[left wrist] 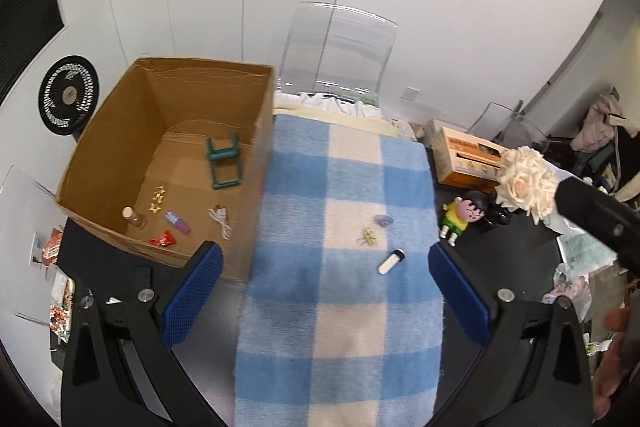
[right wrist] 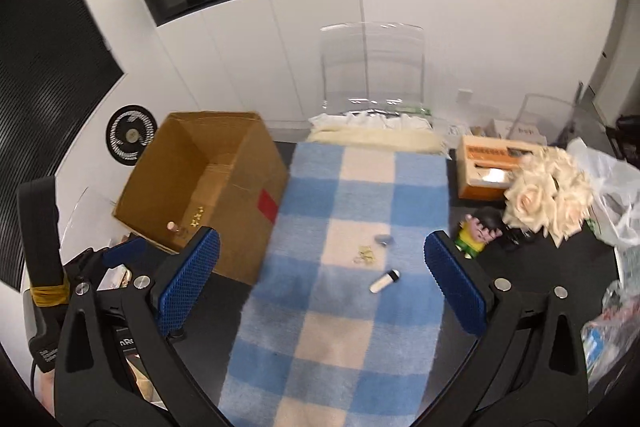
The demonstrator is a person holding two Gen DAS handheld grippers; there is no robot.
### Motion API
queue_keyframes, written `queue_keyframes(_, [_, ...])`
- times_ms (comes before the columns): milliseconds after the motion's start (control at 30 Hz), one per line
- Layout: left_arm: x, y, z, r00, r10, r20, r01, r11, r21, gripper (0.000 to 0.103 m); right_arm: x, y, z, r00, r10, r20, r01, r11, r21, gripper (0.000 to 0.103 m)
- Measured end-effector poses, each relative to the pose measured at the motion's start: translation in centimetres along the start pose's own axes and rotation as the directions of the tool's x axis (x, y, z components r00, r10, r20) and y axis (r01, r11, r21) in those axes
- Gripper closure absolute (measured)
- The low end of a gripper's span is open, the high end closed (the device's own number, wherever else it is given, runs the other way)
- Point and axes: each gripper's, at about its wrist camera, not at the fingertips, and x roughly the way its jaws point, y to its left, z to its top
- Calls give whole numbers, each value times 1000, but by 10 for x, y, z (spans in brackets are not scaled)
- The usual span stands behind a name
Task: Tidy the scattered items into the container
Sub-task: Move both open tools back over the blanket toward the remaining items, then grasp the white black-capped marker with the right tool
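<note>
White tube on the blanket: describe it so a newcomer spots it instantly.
Find the blue-and-cream checked blanket right of the cardboard box. Three small items lie on it; the white tube is nearest the camera, below the gold clip and grey-blue piece. It alone is a white cylinder with a black cap.

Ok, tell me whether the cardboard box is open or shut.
Open. The cardboard box has no lid over it, and the green stool and other small items show on its floor.
</note>
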Motion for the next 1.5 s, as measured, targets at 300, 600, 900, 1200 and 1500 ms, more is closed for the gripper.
queue_keyframes(300, [14,-21,-6,1000,13,-23,-12,999,42,1,0,-43,-12,1000,-17,-16,18,997,71,0])
queue_keyframes(600, [47,-40,-16,997,19,-70,-13,997,74,1,24,-69,-31,998,-8,-68,15,995,103,3])
queue_keyframes(900, [92,-44,-28,991,18,-134,-6,996,86,1,73,-90,-53,985,21,-171,-2,994,110,20])
queue_keyframes(1200, [150,-43,-52,973,25,-231,-2,995,99,1,131,-108,-85,957,57,-283,-26,993,114,38])
queue_keyframes(1500, [206,-55,-69,952,2,-305,32,994,107,1,191,-119,-109,915,86,-394,-45,993,112,48])
